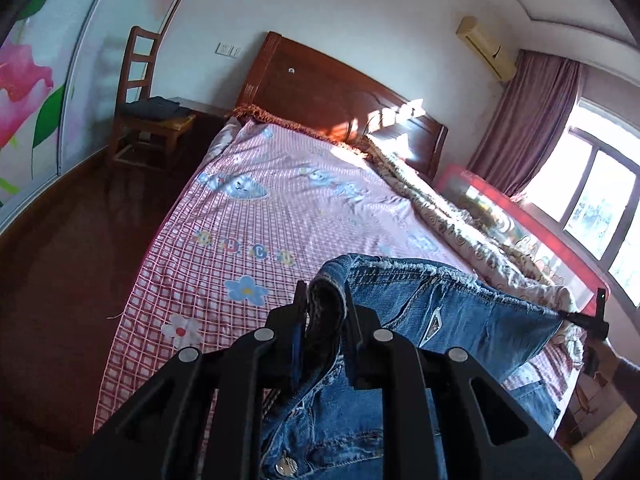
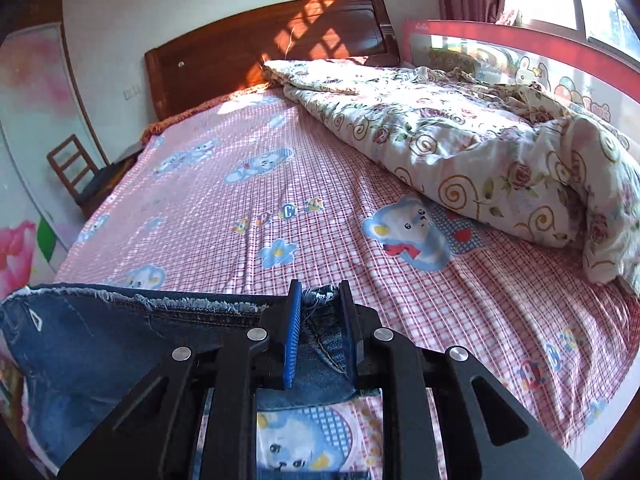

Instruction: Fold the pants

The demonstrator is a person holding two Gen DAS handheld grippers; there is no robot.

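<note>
Blue denim pants [image 1: 448,312] with a frayed waistband hang stretched between my two grippers above the pink checked bed sheet [image 1: 248,208]. My left gripper [image 1: 326,320] is shut on one end of the waistband, bunched between its pads. My right gripper [image 2: 320,316] is shut on the other end of the waistband, and the pants [image 2: 120,344] spread to its left. The right gripper also shows small at the far right of the left wrist view [image 1: 596,320]. The legs hang down below out of sight.
A rolled floral quilt [image 2: 480,148] lies along the right side of the bed against a red bed rail [image 2: 520,40]. A wooden headboard [image 1: 328,88] stands at the far end. A wooden chair [image 1: 148,108] with dark clothes stands left of the bed on the dark floor.
</note>
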